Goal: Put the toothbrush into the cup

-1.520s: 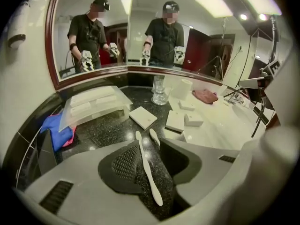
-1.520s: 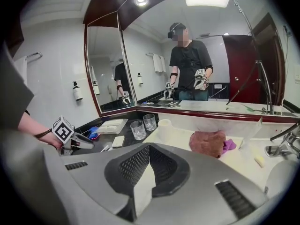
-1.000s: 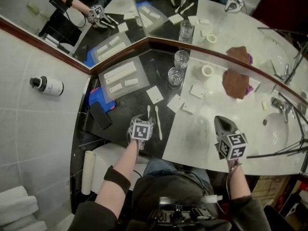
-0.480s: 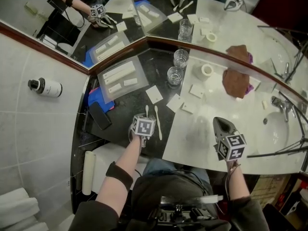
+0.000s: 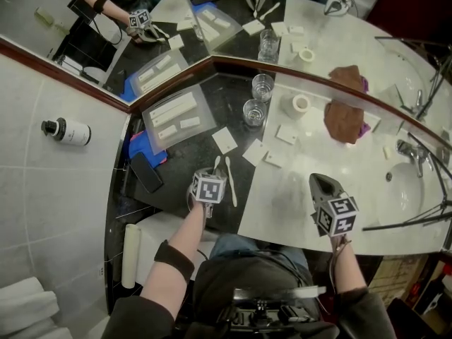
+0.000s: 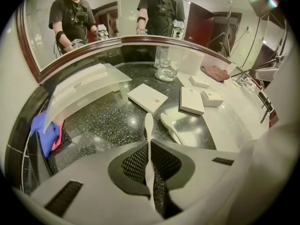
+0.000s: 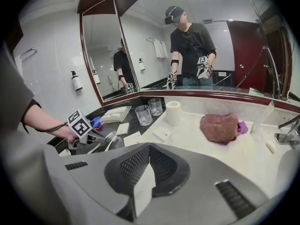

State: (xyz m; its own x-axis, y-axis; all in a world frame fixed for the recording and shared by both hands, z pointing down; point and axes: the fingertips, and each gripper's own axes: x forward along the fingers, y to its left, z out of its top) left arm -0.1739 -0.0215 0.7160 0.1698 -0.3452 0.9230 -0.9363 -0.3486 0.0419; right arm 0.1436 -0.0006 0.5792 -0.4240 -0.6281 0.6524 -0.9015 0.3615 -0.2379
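Low over the dark counter [image 6: 108,121], the left gripper [image 6: 149,146] points steeply down. Its jaws have just been closing and now pinch the handle of a white toothbrush [image 6: 148,122]. The free end of the toothbrush sticks out ahead of the jaws, toward a flat white box [image 6: 147,97]. Whether the toothbrush has left the counter cannot be told. A second brush [image 6: 169,128] lies loose just to its right (roughly alongside, not touching).

One cup [image 5: 253,111], a clear glass, stands further back near the mirror. Another glass [image 5: 262,87] is just behind it. Both are well apart from the held toothbrush.

The right gripper [image 5: 321,182] hangs over the white part of the counter, jaws pressed together with nothing between them. Beyond it lie a brown towel [image 5: 345,122] and a small white roll [image 5: 301,104]. A clear tray [image 5: 176,115] of white boxes sits to the left of the cups, with a blue cloth [image 5: 141,147] poking out beneath its near edge.
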